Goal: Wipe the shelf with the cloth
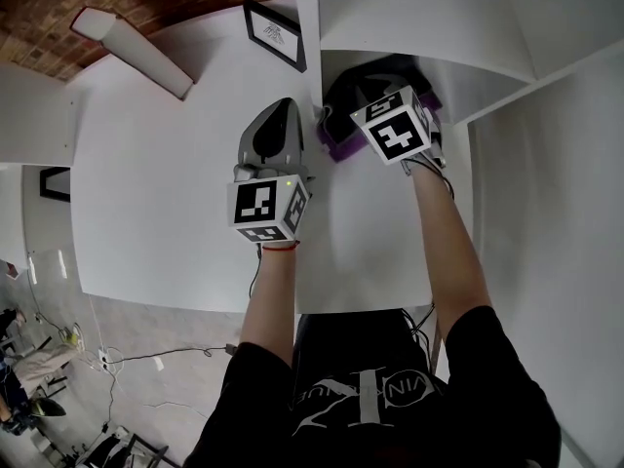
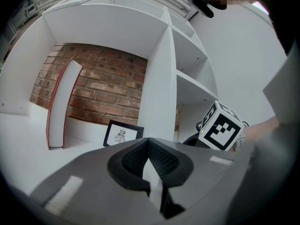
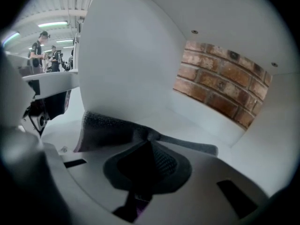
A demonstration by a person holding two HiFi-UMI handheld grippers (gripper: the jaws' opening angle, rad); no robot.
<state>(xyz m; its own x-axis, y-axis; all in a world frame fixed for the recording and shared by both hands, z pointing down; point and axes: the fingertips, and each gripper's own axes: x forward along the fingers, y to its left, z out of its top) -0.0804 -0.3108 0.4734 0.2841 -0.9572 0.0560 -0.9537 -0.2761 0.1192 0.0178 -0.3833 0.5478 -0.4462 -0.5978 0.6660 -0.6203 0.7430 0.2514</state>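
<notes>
A dark grey cloth with a purple edge [image 1: 338, 144] lies on the white shelf board [image 1: 375, 217], just right of the upright divider [image 1: 306, 27]. My right gripper [image 3: 150, 143] is shut on the cloth [image 3: 112, 125], which spreads left and forward from its jaws over the shelf floor [image 3: 192, 125]. In the head view its marker cube [image 1: 395, 125] hides the fingertips. My left gripper [image 1: 281, 107] hovers left of the divider [image 2: 159, 93], pointing level. Its jaws [image 2: 149, 143] are shut with nothing in them. The right gripper's cube [image 2: 219, 129] shows beyond the divider.
A black-framed picture [image 1: 275, 33] [image 2: 123, 134] leans against the brick back wall [image 2: 103, 78] in the left compartment. A white panel with a red edge [image 1: 132, 52] [image 2: 61, 102] leans further left. Higher shelves [image 2: 192, 81] are above. People [image 3: 40, 50] stand far off.
</notes>
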